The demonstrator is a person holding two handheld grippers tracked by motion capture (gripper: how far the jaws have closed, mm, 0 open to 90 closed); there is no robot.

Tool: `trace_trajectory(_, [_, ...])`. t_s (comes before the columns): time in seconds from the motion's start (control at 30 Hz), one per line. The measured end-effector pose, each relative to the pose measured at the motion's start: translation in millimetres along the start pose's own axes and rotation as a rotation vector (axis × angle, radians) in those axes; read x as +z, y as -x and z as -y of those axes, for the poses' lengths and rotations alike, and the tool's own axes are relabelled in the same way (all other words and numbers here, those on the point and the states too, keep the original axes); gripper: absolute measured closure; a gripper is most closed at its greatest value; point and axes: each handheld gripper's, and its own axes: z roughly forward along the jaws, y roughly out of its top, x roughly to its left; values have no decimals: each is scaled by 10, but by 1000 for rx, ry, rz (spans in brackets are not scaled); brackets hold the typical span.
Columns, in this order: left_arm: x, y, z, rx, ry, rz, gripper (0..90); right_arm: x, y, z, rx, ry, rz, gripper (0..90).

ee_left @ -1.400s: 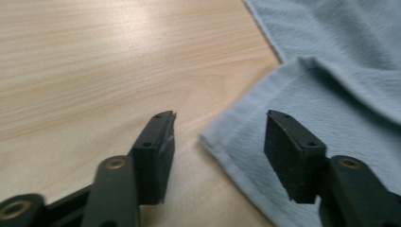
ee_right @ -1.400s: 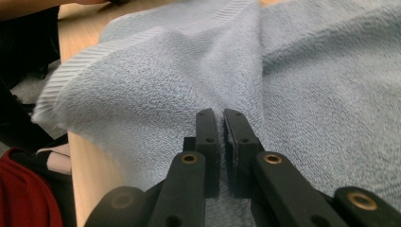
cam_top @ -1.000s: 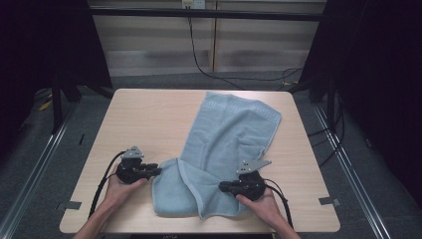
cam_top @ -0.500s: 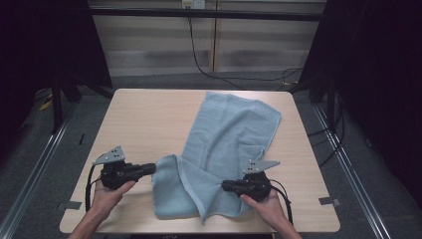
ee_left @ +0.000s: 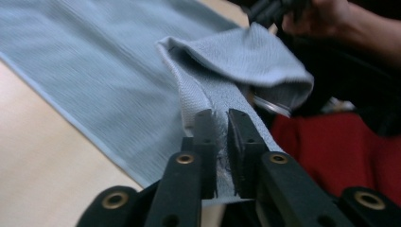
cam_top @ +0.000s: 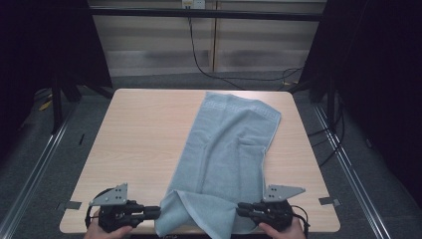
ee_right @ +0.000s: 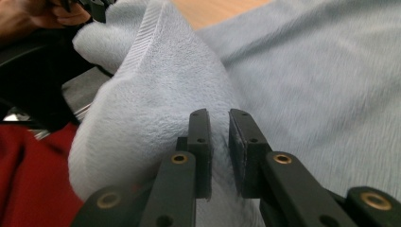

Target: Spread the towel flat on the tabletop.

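A light blue towel (cam_top: 229,149) lies lengthwise on the wooden table (cam_top: 139,134), its near end bunched and folded at the front edge. My left gripper (cam_top: 158,213) is shut on the towel's near left edge. In the left gripper view the hem (ee_left: 208,90) runs up from between the jaws of that gripper (ee_left: 220,142). My right gripper (cam_top: 240,209) is shut on the near right part of the towel. The right gripper view has a raised fold of towel (ee_right: 156,94) pinched by its gripper (ee_right: 220,142).
Bare tabletop stretches to the left of the towel. Metal rails (cam_top: 40,164) run along both sides of the table, and cables (cam_top: 199,59) hang at the back. A person's red clothing (ee_left: 340,151) is just past the front edge.
Both grippers have drawn back toward the front edge of the table, taking the towel's near end with them. The left one also swung a little left.
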Motion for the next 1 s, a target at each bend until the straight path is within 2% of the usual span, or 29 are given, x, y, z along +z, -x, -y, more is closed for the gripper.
trace_trajectory(0.03, [-16, 7, 6, 15, 10, 15, 741, -95, -30, 68, -9, -4, 15, 760])
trace_trajectory(0.07, [-32, -1, -2, 21, 18, 1, 709, -126, -34, 75, -11, 2, 29, 750])
trace_trajectory(0.13, [-88, -87, -35, -11, 70, 23, 693, -159, -26, 73, -7, 13, 38, 736])
trace_trajectory(0.17, [-100, -129, -62, -22, 75, -4, 662, -193, 33, 42, 4, 30, 54, 702])
trace_trajectory(0.23, [-89, -226, -103, -44, 85, -25, 657, -192, 56, 27, 6, 29, 59, 695])
trace_trajectory(0.3, [-6, -424, -155, -86, 43, -110, 641, -166, 137, -21, 6, 26, 98, 660])
trace_trajectory(0.37, [122, -601, -187, -124, -14, -164, 611, -148, 223, -59, 16, 27, 137, 646])
trace_trajectory(0.43, [318, -819, -240, -141, -91, -182, 587, -124, 363, -98, 32, 27, 169, 622])
trace_trajectory(0.5, [447, -936, -291, -130, -113, -233, 558, -92, 483, -125, 44, 15, 209, 598])
trace_trajectory(0.53, [534, -1009, -332, -132, -128, -235, 547, -70, 557, -137, 47, 6, 232, 588])
trace_trajectory(0.57, [597, -1041, -361, -120, -142, -255, 532, -45, 643, -151, 62, 0, 262, 576])
trace_trajectory(0.6, [641, -1062, -379, -114, -142, -261, 520, -22, 755, -169, 79, -9, 316, 562])
trace_trajectory(0.63, [693, -1083, -399, -117, -147, -262, 520, -22, 755, -169, 79, -9, 316, 562])
trace_trajectory(0.67, [754, -1098, -410, -100, -154, -269, 517, -16, 817, -172, 86, -10, 337, 557])
trace_trajectory(0.73, [828, -1100, -401, -99, -188, -288, 505, -8, 919, -168, 101, -11, 374, 540])
trace_trajectory(0.77, [858, -1089, -383, -84, -195, -286, 499, -6, 957, -162, 102, -15, 389, 530])
trace_trajectory(0.8, [870, -1053, -384, -57, -208, -316, 506, -9, 990, -153, 111, -14, 413, 523])
trace_trajectory(0.83, [881, -1031, -387, -41, -217, -319, 516, -12, 1007, -145, 121, -14, 422, 523])
trace_trajectory(0.87, [896, -1004, -392, -26, -226, -315, 543, -12, 1016, -139, 119, -15, 422, 521])
trace_trajectory(0.9, [908, -969, -388, 14, -240, -344, 640, -14, 1013, -129, 116, -28, 438, 517])
trace_trajectory(0.93, [916, -956, -385, 32, -240, -332, 706, -11, 1019, -121, 115, -30, 437, 521])
trace_trajectory(0.97, [916, -950, -388, 33, -247, -322, 798, -7, 1025, -111, 120, -37, 433, 548])
trace_trajectory(1.0, [922, -915, -386, 50, -251, -336, 842, -2, 1028, -105, 120, -43, 434, 585])
